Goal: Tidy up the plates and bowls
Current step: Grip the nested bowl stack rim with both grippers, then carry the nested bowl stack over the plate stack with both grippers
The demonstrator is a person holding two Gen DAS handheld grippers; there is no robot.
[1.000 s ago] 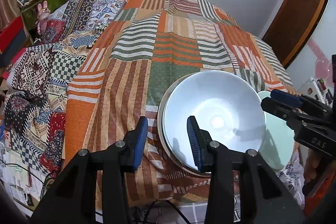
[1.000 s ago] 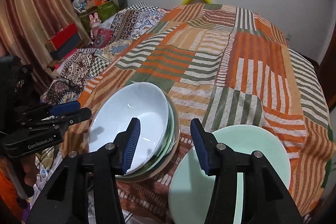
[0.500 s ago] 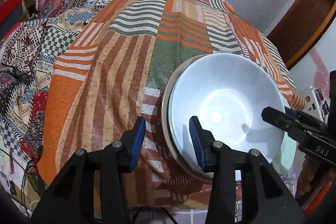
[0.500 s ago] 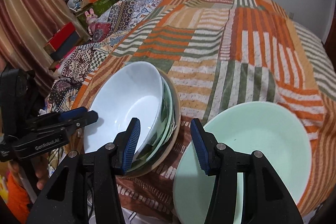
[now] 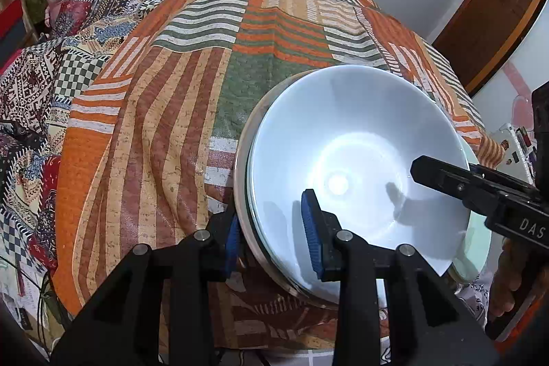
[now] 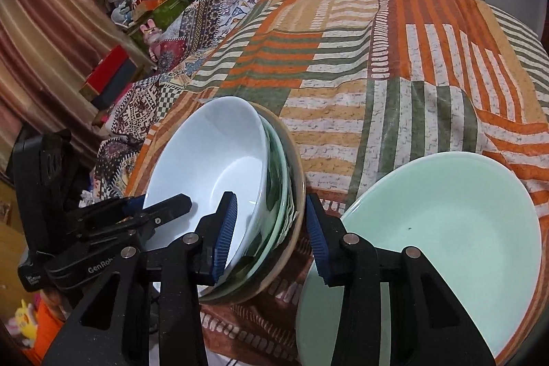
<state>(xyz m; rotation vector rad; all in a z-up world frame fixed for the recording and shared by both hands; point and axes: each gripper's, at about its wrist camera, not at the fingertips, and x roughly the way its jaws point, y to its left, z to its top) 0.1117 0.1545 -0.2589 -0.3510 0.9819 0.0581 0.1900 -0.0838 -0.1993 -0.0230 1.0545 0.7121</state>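
The stack of bowls (image 5: 357, 167) sits at the near edge of the bed, on the patchwork bedspread (image 5: 164, 112). The top item is a white bowl (image 6: 219, 156).

Left wrist view: the left tongs (image 5: 272, 228) are apart and straddle the near-left rim of the stack, one blue pad outside the rim and the other inside the white bowl. This view shows the stack mostly as the white bowl with one tan rim beneath it. The right tongs (image 5: 442, 172) reach in over the right rim.

Right wrist view: the stack's layers show here. A green glass dish (image 6: 278, 194) and a tan bowl (image 6: 296, 204) lie nested under the white bowl. The right tongs (image 6: 272, 228) are apart, with the rims of the stack between the pads. The left tongs (image 6: 161, 206) hold position at the far-left rim. A mint-green bowl (image 6: 446, 228) rests just beside the stack on the right; the left wrist view shows only a sliver of it.
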